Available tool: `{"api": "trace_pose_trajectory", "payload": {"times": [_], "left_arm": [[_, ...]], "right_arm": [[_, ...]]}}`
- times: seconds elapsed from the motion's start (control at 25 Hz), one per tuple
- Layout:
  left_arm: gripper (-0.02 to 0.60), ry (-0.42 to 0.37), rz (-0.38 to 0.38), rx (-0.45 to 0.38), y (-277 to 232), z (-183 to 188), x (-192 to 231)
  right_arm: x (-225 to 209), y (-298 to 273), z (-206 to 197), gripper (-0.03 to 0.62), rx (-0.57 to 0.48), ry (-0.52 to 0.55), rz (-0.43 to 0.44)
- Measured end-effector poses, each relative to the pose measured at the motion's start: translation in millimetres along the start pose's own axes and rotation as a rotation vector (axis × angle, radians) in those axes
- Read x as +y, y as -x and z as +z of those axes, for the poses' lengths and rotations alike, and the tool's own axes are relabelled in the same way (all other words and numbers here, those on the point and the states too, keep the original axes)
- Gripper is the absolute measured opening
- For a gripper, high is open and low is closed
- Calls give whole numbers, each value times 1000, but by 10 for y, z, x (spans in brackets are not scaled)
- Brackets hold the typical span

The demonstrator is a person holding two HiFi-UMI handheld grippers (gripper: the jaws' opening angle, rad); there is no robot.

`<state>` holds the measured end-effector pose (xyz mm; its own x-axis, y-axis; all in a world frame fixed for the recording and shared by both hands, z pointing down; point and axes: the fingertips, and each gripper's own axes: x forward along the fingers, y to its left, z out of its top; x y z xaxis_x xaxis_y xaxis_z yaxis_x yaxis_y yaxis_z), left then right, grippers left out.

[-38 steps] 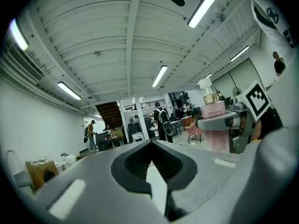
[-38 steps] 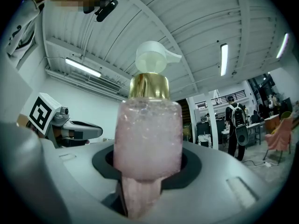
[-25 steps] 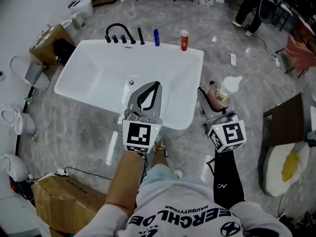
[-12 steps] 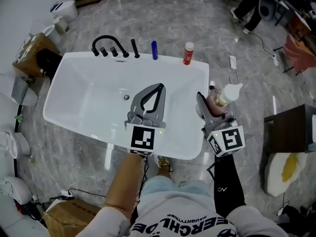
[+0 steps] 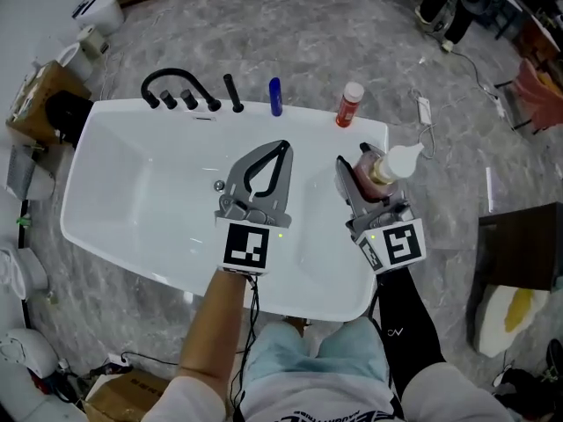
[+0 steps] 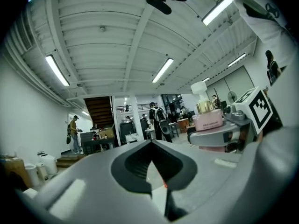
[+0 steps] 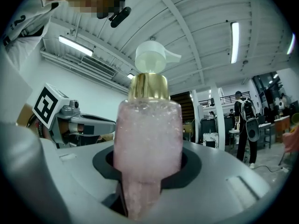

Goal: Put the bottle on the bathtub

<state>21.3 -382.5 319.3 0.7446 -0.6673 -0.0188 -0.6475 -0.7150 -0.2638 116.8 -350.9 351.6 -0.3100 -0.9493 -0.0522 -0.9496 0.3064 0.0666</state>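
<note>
Pink bottle point(image 7: 147, 143), gold collar and white pump, clamped upright between the jaws of the right hand-held gripper point(image 5: 364, 174), over the right end of the white bathtub point(image 5: 312, 117). To its left, well apart, the left hand-held gripper point(image 5: 282, 147), jaws pressed together on nothing, above the basin. Beyond both, on the far rim: red bottle point(image 5: 349, 105), blue bottle point(image 5: 275, 96), black tap point(image 5: 172, 89).

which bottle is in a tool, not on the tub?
The pink pump bottle, clamped in the right tool; the red bottle and blue bottle stand on the tub rim.
</note>
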Motion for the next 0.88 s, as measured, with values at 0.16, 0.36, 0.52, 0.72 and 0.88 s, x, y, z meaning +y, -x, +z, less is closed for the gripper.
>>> {"api": "trace_pose_trajectory", "payload": {"times": [0.16,0.36,0.52,0.72,0.88], "left_arm": [[0,1,34,19,-335,-372,191],[0,34,98,22,-735,-762,322],[0,93,155,60,-1058,-1181,346],[0,110,214,109,-1390,-1645,406],[0,116,237,135,-1518,-1880,467]], "right_arm": [[-184,-506,-506,199,17,-25,61],[-492,-1100,-1051,199,10,-58,106],[-701,-1602,-1489,199,-8,-65,159],[-912,-2152,-2041,201,2,-86,192],[-938,-2454,-2339,199,-4,-98,200]]}}
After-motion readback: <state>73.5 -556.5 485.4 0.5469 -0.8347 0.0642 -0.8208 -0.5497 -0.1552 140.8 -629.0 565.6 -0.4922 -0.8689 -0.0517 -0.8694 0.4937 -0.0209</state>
